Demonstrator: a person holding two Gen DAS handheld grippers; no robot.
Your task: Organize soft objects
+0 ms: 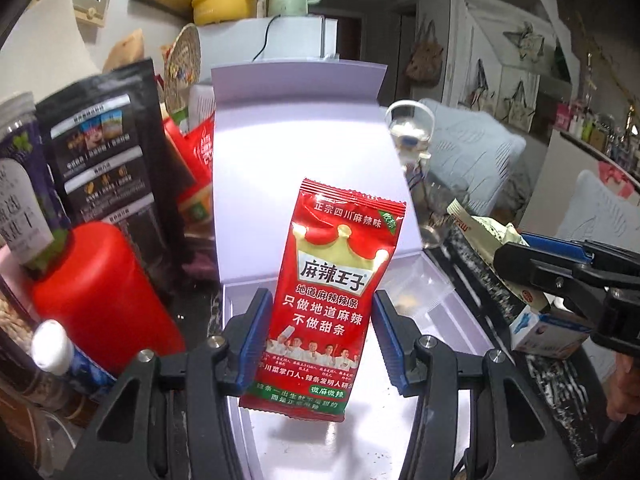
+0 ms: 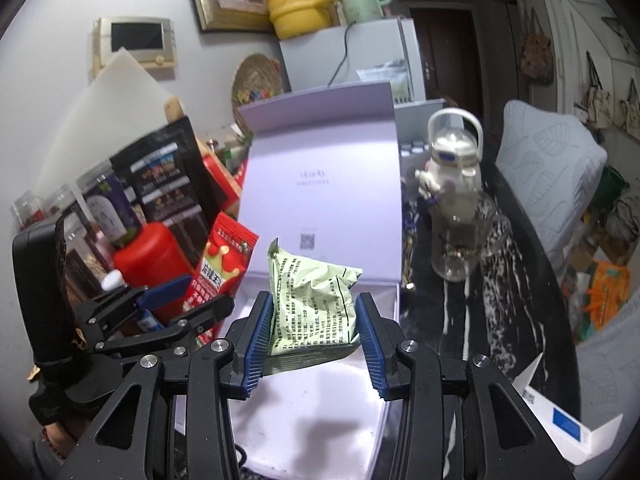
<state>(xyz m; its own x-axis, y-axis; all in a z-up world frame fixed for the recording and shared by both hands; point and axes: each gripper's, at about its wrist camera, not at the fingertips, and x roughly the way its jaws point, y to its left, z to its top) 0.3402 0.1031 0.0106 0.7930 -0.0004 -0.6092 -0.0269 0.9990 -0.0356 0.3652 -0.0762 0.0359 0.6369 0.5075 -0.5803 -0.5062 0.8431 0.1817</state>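
Only the left wrist view shows the clear bag [image 1: 416, 292] in the box [image 1: 460, 316]; left gripper [image 1: 320, 344] jaws clamp the red spicy-strip packet [image 1: 328, 292], right gripper [image 2: 312, 340] jaws clamp the green packet [image 2: 312, 304].

Open white box [image 2: 320, 412] floor below both held packets, red canister [image 1: 96, 292] left, water bottle [image 2: 456, 208] right.

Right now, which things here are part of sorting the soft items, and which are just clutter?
In the job:
- red snack packet, in the left gripper
- green packet, in the right gripper
- open lavender box below both

Lying about:
- red bottle
- black pouch
- clear water jug
- blue-and-white carton
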